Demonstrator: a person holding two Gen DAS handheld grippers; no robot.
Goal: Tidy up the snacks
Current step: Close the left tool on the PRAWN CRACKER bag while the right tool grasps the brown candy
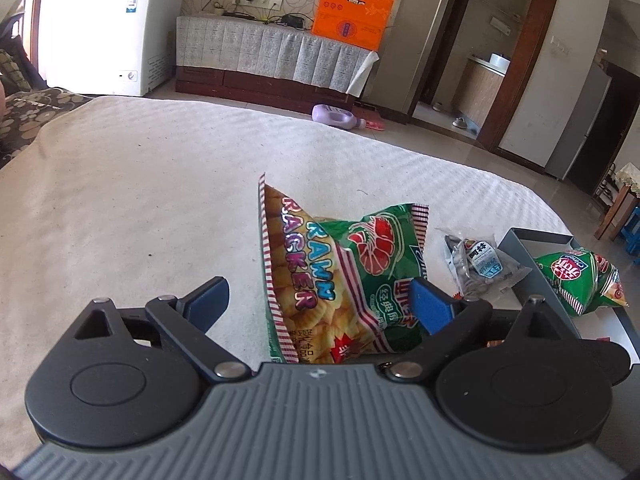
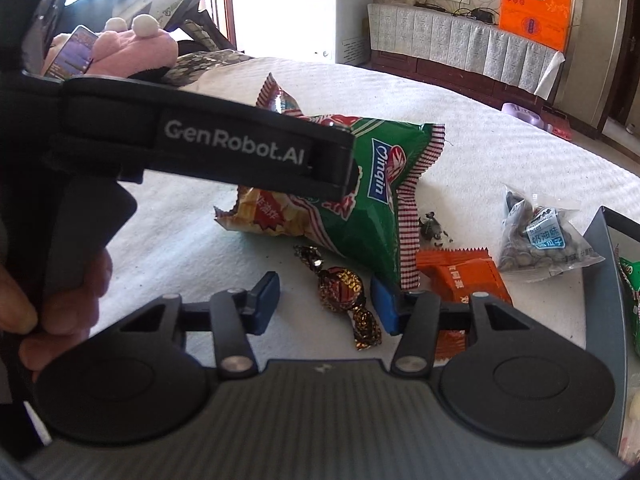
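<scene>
My left gripper (image 1: 320,300) gapes around the prawn cracker bag (image 1: 344,276), gripping nothing; my right gripper (image 2: 326,300) brackets the foil candy (image 2: 342,290) beside it, unpinched, readying pickups.

Left gripper (image 1: 320,300) gapes wide, angled downward; right gripper (image 2: 326,300) stands partly parted, also angled down, pads touching nothing.

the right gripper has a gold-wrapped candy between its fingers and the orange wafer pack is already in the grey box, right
Not quite: the orange wafer pack lies on the white cover, outside the grey box, as the right wrist view shows. The gold-wrapped candy does sit between the open right gripper's fingers.
</scene>
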